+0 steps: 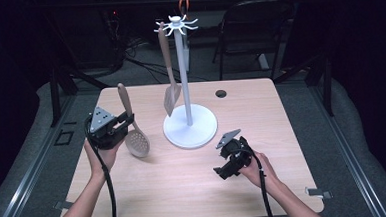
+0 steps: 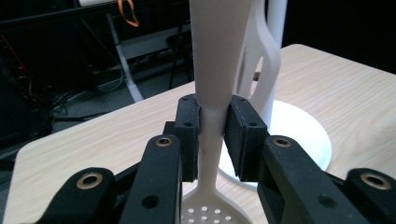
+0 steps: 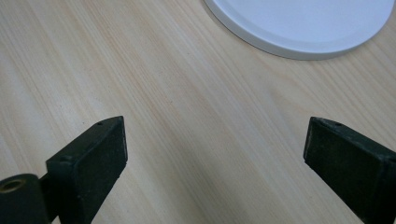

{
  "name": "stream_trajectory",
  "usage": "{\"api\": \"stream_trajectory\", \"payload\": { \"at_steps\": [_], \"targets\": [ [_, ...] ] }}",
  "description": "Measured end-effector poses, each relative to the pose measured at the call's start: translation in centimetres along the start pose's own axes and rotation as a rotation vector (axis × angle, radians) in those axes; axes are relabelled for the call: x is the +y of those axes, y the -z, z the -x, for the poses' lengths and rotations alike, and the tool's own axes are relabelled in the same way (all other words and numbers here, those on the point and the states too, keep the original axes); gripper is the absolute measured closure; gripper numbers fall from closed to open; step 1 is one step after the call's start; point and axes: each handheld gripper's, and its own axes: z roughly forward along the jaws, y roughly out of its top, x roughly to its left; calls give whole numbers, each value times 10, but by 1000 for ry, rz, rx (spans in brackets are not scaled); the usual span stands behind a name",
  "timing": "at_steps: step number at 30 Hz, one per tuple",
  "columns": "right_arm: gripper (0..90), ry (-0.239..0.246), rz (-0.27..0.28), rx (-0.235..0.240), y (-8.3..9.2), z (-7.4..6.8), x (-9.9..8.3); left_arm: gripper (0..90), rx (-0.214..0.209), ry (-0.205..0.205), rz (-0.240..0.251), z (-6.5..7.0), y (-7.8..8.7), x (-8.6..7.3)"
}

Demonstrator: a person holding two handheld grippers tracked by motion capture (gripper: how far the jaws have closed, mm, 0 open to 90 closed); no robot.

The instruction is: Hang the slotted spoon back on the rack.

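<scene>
Left gripper [image 2: 212, 135] clamping narrow neck of beige plastic perforated skimmer spoon [image 1: 136, 141], holding it above wooden table [image 1: 261, 110]. Right gripper [image 3: 215, 154] gaping, empty. Risk: spoon pivoting, missing white hook stand [image 1: 183, 79].

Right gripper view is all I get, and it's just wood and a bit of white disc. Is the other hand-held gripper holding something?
Observer: Yes. The left hand-held gripper is shut on the thin neck of a skimmer spoon.
Operator: Is the spoon lying flat?
Observer: No. Its handle points up and its holed bowl hangs low over the table.
Operator: What's my white disc?
Observer: It's the base of a white utensil stand with hooks on top.
Operator: Anything on the hooks?
Observer: A slotted spatula hangs from one, blade down beside the pole.
</scene>
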Motion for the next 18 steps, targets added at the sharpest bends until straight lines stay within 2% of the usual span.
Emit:
{"api": "stream_trajectory", "payload": {
  "at_steps": [1, 2, 4, 5, 18],
  "targets": [
    [56, 9, -13, -2, 1, 1, 0, 752, -4, -2, 0, 1, -1, 2],
    [56, -7, 7, -2, 0, 1, -1, 752, -8, -5, 2, 1, -1, 3],
    [56, -4, -7, -6, 1, 2, -1, 752, -12, -9, 6, 2, -2, 7],
    [56, -17, 8, -4, 0, 2, -2, 752, -13, -11, 9, 2, -3, 9],
    [55, -12, -9, -2, -1, 3, -1, 752, -62, -13, 0, 5, -16, 25]
  ]
}}
